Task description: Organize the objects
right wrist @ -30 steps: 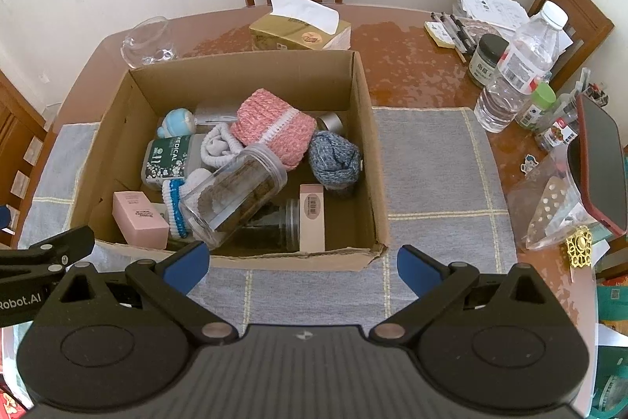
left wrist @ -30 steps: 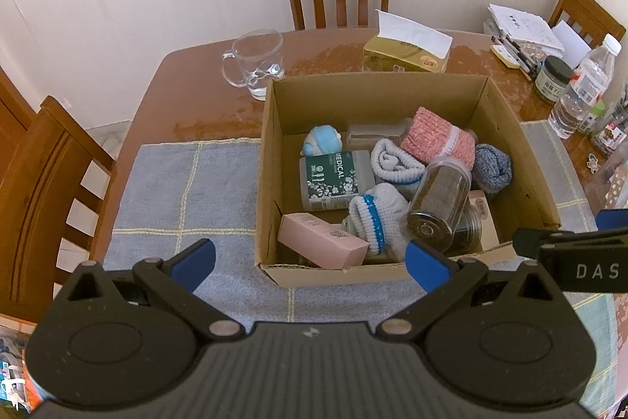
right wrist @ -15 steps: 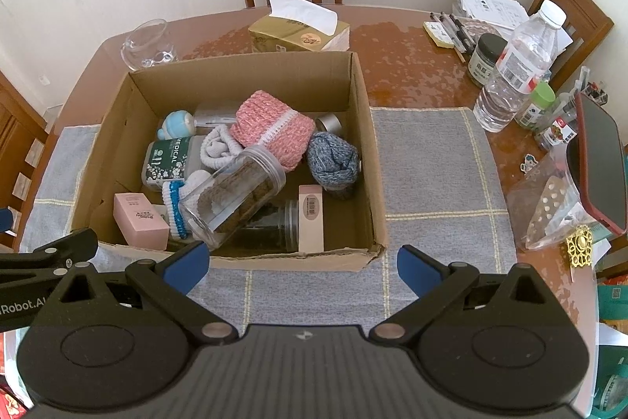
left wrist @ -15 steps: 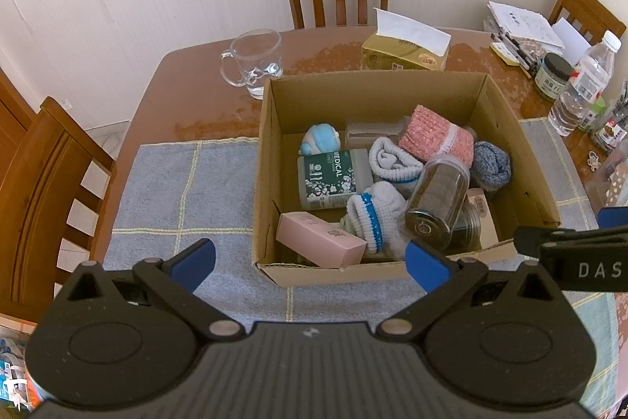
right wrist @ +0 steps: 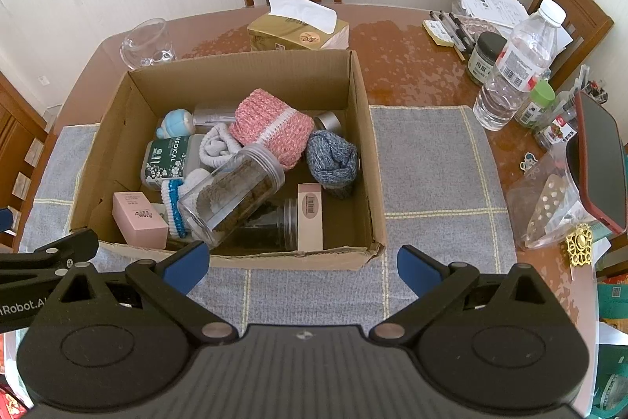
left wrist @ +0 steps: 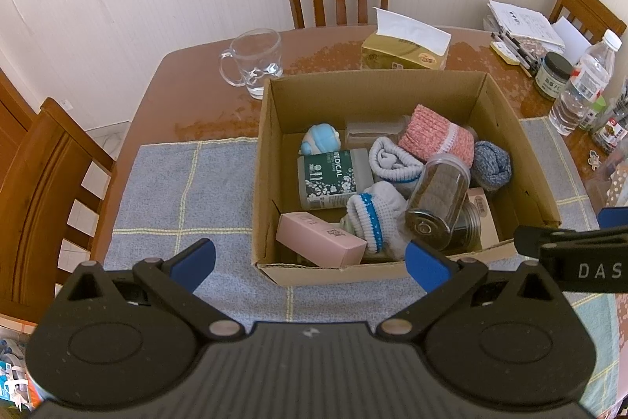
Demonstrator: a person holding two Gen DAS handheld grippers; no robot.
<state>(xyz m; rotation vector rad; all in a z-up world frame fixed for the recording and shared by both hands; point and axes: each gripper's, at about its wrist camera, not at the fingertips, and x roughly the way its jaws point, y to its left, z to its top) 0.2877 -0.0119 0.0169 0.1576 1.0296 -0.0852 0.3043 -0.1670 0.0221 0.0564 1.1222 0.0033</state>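
Note:
An open cardboard box (left wrist: 510,128) (right wrist: 359,128) stands on a grey cloth. It holds a clear jar of brown bits (left wrist: 435,201) (right wrist: 231,193), a pink box (left wrist: 320,240) (right wrist: 137,218), a green "MEDICAL" bottle (left wrist: 329,177) (right wrist: 167,160), a pink rolled sock (left wrist: 435,138) (right wrist: 271,126), a blue-grey sock ball (left wrist: 490,163) (right wrist: 331,160), white socks (left wrist: 371,216) and a small blue toy (left wrist: 322,140) (right wrist: 176,122). My left gripper (left wrist: 310,260) and right gripper (right wrist: 300,266) are both open and empty, held above the box's near edge.
A glass mug (left wrist: 253,61), a tissue box (left wrist: 404,46) (right wrist: 300,30), a water bottle (right wrist: 514,65), a dark-lidded jar (right wrist: 484,57), pens and papers (right wrist: 482,10) and a red-edged phone (right wrist: 598,160) sit on the wooden table. Chairs stand around it.
Both views have drifted very slightly; the box and its contents have not moved. Both grippers stay open.

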